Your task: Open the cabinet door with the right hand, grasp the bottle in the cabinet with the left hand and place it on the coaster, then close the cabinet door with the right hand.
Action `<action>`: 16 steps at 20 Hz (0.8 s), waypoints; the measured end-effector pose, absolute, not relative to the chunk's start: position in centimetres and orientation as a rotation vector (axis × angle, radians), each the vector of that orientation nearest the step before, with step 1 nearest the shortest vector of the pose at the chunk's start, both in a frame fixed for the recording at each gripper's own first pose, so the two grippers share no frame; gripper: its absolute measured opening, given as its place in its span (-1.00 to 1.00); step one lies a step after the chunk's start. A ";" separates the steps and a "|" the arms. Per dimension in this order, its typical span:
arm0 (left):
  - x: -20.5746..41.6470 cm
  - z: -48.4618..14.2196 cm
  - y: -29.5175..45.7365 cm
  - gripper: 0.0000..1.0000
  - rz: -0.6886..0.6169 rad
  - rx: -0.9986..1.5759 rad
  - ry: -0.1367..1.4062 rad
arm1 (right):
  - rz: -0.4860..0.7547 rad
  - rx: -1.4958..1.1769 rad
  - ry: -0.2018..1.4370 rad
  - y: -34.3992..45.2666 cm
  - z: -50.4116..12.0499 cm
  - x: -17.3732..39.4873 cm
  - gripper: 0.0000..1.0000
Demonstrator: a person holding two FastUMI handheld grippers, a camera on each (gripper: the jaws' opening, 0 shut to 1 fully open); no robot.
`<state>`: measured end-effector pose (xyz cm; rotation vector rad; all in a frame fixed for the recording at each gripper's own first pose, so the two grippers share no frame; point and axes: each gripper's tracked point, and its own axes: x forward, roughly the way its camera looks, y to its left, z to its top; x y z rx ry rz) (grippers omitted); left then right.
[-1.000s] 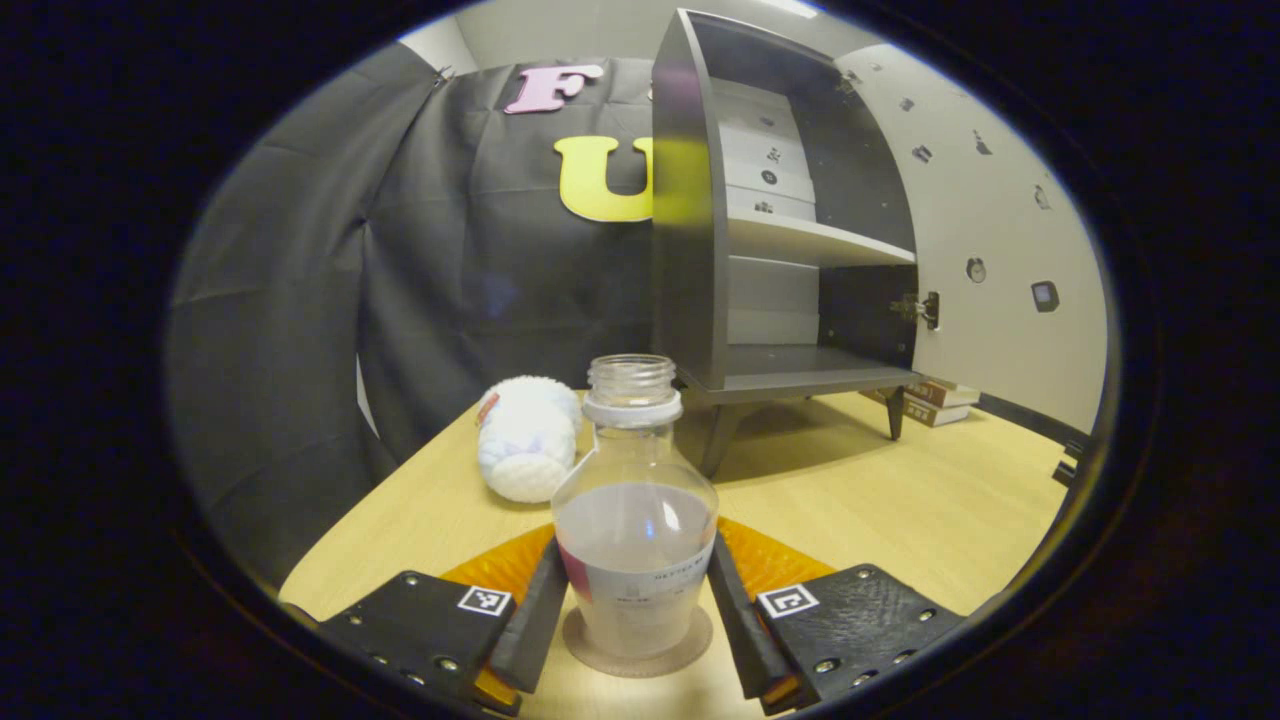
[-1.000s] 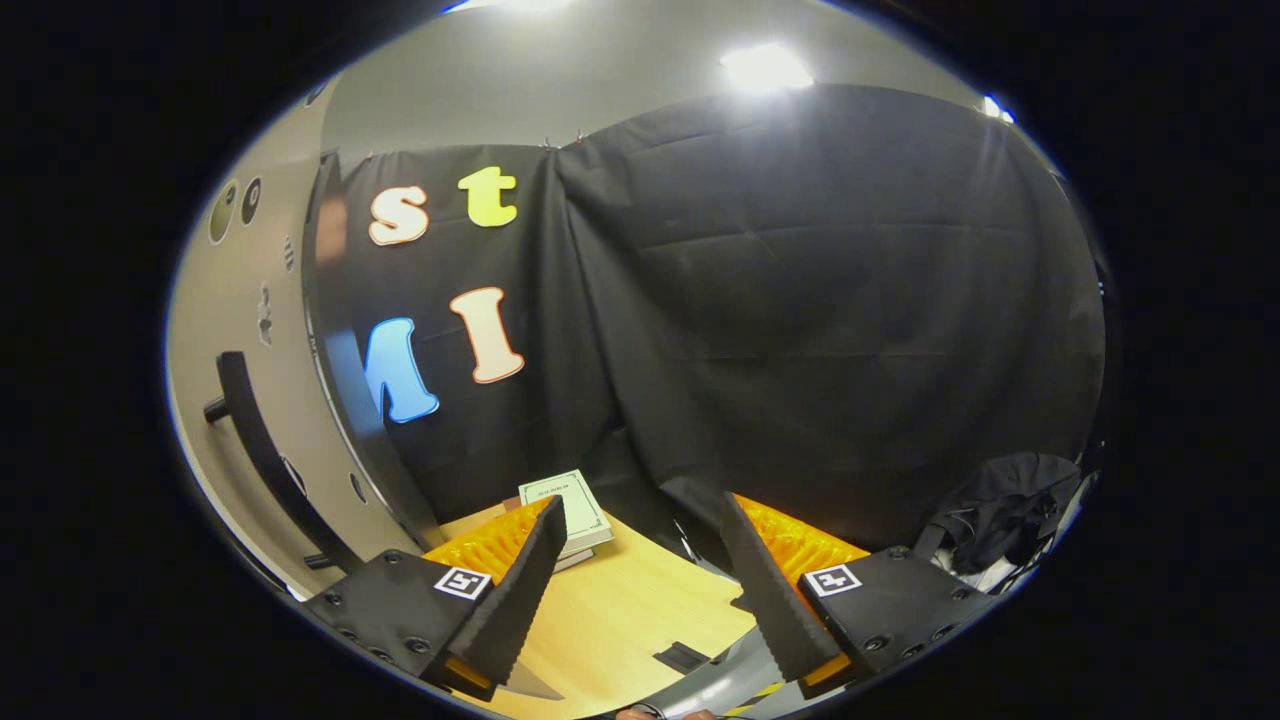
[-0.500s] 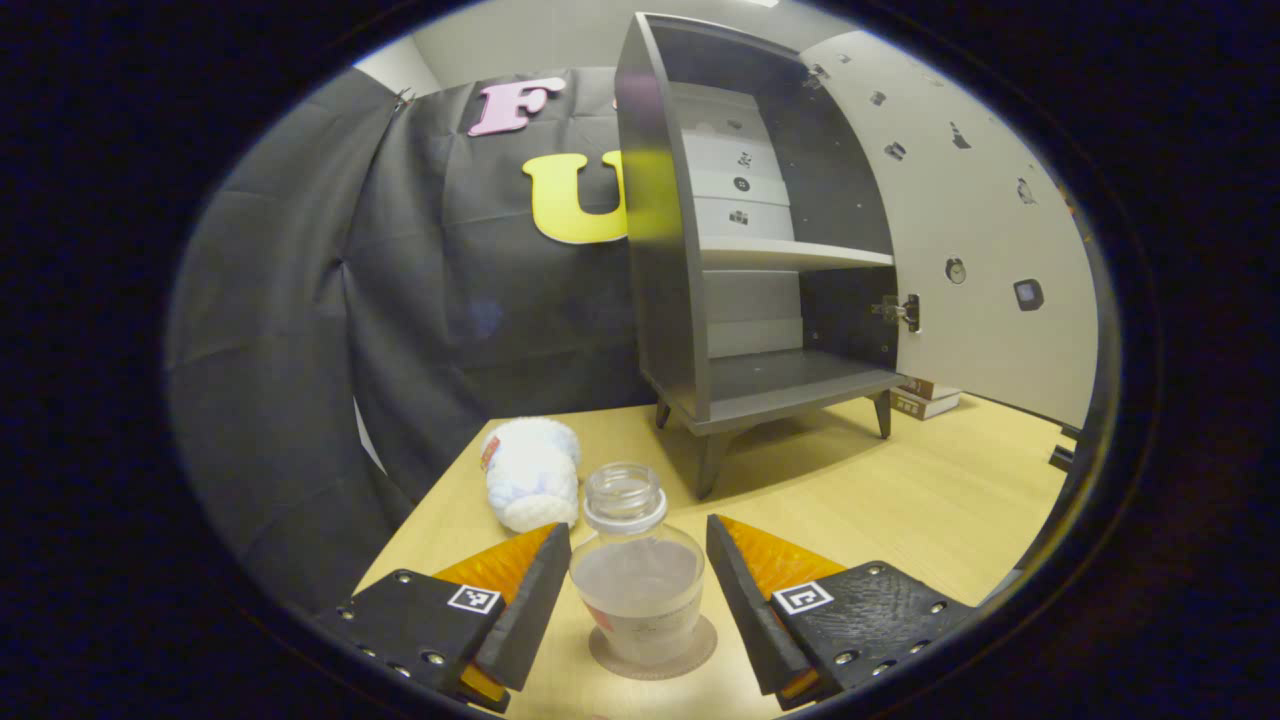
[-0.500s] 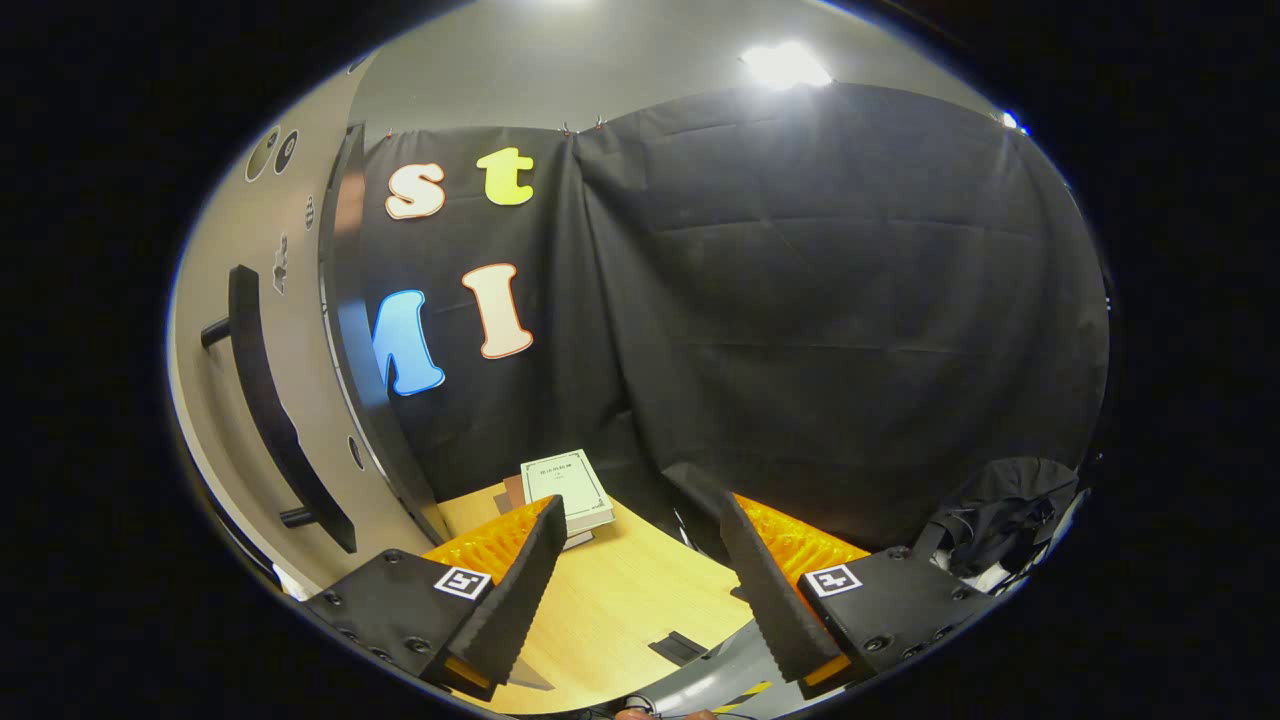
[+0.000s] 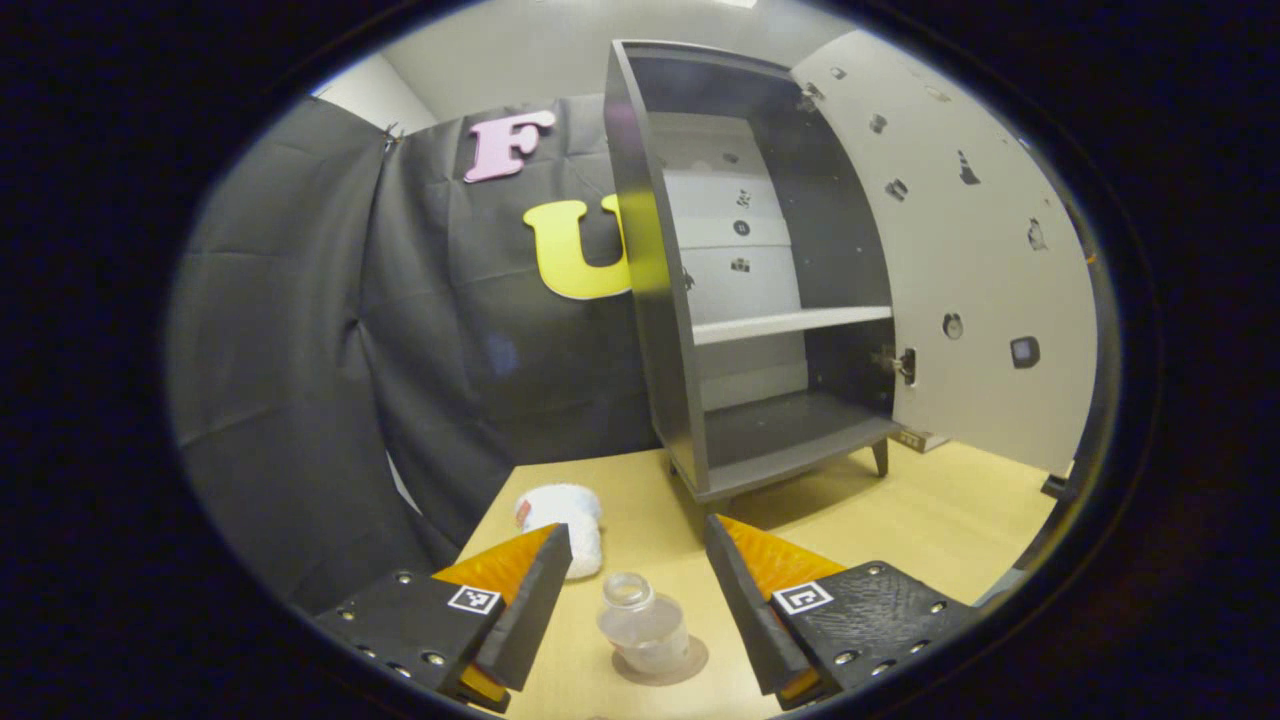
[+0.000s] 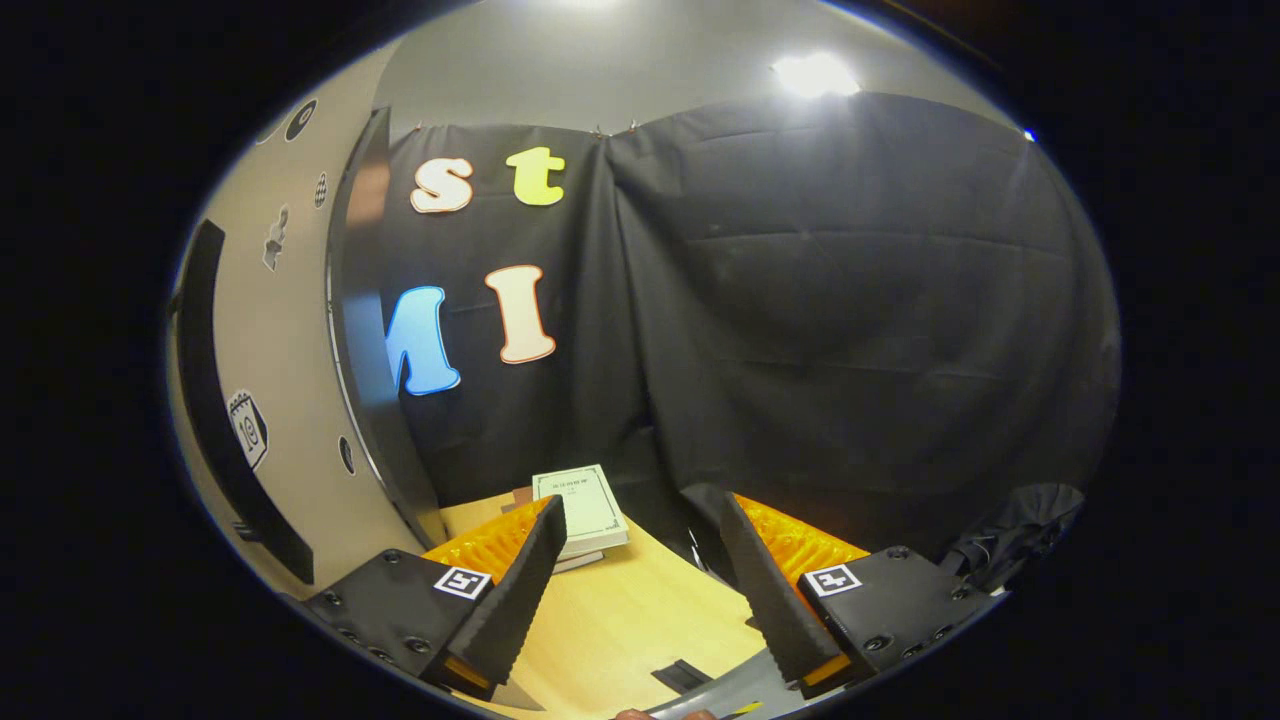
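one bottle point(image 5: 642, 632) stands upright on the round coaster point(image 5: 690, 664) below your left gripper point(image 5: 637, 578), whose fingers are spread wide with nothing between them, clear of the glass on both sides. it is clear, uncapped and part full of pale liquid. near it on the left lies a white fluffy roll point(image 5: 566, 513). beyond, well apart, the grey cabinet point(image 5: 700, 300) stands with its door point(image 5: 960, 250) swung out to the right. your right gripper point(image 6: 637, 575) is also spread and holds nothing; the door's dark handle point(image 6: 215, 400) is at its left, a stack of books point(image 6: 585, 510) ahead on the wooden table point(image 6: 640, 620).
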<state>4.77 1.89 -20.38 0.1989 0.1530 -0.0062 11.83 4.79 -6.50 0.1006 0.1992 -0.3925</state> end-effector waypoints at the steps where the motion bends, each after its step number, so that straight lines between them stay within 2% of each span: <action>1: 4.3 -18.9 1.7 0.67 0.019 0.200 0.145 | -0.372 0.108 0.198 4.7 -6.2 12.8 0.86; 2: 3.9 -17.2 1.2 0.65 0.042 0.199 0.131 | -0.347 0.123 0.188 4.8 -5.8 13.8 0.96; 3: 3.5 -15.5 0.6 0.67 0.058 0.195 0.109 | -0.326 0.133 0.172 4.8 -5.1 14.6 0.86; 4: 2.9 -14.1 -0.3 0.65 0.067 0.187 0.086 | -0.310 0.135 0.156 4.7 -4.7 15.2 0.86; 5: 2.7 -12.8 -1.2 0.62 0.073 0.179 0.070 | -0.292 0.132 0.146 4.7 -4.0 15.6 0.96; 8: 1.3 -10.0 -3.4 0.63 0.105 0.168 0.057 | -0.209 0.105 0.093 5.4 -1.2 16.5 0.86; 9: 1.1 -9.0 -4.2 0.63 0.115 0.158 0.054 | -0.180 0.106 0.078 5.6 -0.3 16.6 0.96; 15: 1.9 -4.9 -9.8 0.66 0.056 -0.009 0.071 | -0.044 0.084 -0.005 6.6 4.2 16.0 0.96; 16: 2.0 -4.5 -10.1 0.63 0.060 -0.036 0.077 | -0.014 0.088 -0.008 7.0 4.7 15.9 0.86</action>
